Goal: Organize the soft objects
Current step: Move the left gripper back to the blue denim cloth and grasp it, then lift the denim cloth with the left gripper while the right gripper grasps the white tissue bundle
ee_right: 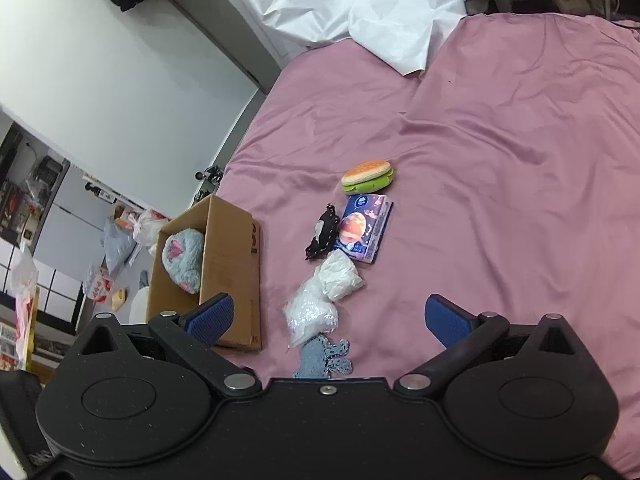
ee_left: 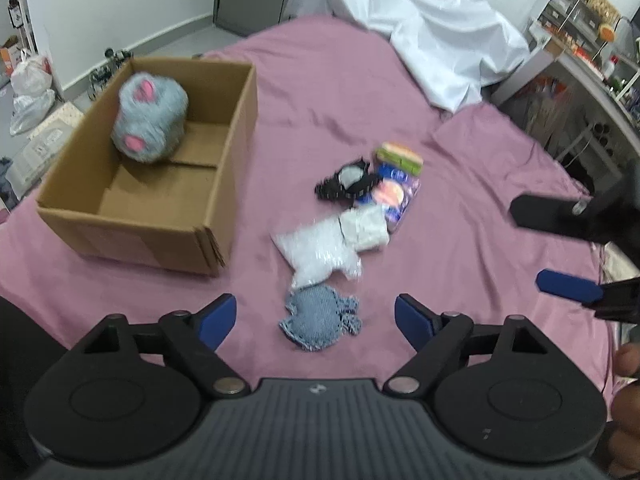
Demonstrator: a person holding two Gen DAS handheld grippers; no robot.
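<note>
The pink bedsheet (ee_left: 460,184) was the ground of everything: a wide, soft, wrinkled cloth, which would probably give way under a pressing finger. On it stood the cardboard box (ee_left: 132,222), open at the top, and I take this box as the landmark. Inside the box, against its far wall, lay a grey furry plush (ee_left: 149,118) with pink patches, already put away.

To the right of the box, well apart from it, the other soft things lay in a loose row. Farthest from the camera was a burger-shaped toy (ee_right: 367,176), then a printed tissue pack (ee_right: 365,228) with a black-and-white fabric piece (ee_right: 322,234) touching its box-side edge. Nearer came a crumpled white bundle (ee_right: 340,276), a clear bag of white beads (ee_left: 320,252), and nearest a small denim pouch (ee_left: 316,320) with a frilly edge.

The denim pouch looked light and limp. It would likely fold when lifted, so its thicker middle seemed the best place to pinch, not the frill. The bead bag looked slippery and would sag.

The left gripper (ee_left: 316,322) hung above the pouch with its jaws spread on both sides and pinching nothing. The right gripper (ee_right: 330,320) was also spread and empty.

Beyond the bed lay a white sheet (ee_left: 420,20), cluttered shelves, and plastic bags on the floor past the box.
</note>
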